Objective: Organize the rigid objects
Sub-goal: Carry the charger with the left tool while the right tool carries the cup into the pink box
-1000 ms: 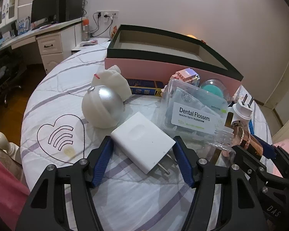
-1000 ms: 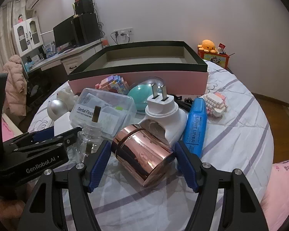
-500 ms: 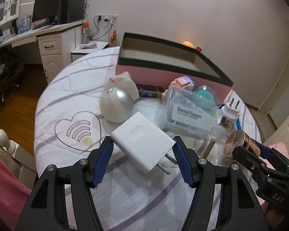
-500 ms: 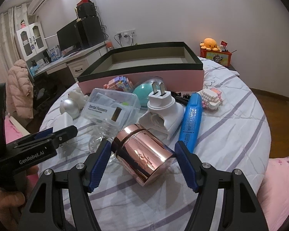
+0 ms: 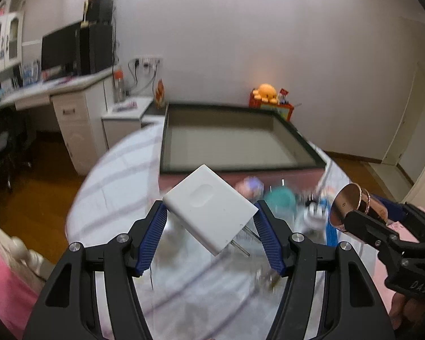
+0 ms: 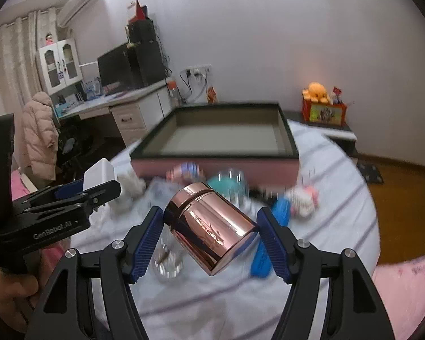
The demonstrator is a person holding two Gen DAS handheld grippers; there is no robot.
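Note:
My left gripper is shut on a white plug adapter, held tilted in the air with its prongs pointing down right. My right gripper is shut on a shiny rose-gold canister, also lifted; the canister also shows at the right of the left wrist view. Both are high above the round table, short of the open pink box with a dark rim, whose inside is bare. The left gripper and adapter show at the left of the right wrist view.
Blurred items lie on the quilted white table below: a teal dome, a blue tube, a small glass bottle, a block toy. A desk with monitor stands left, an orange plush behind the box.
Both grippers have risen well above the table with their objects and moved toward the pink box, so its inside now shows. The items on the table have dropped low in view.

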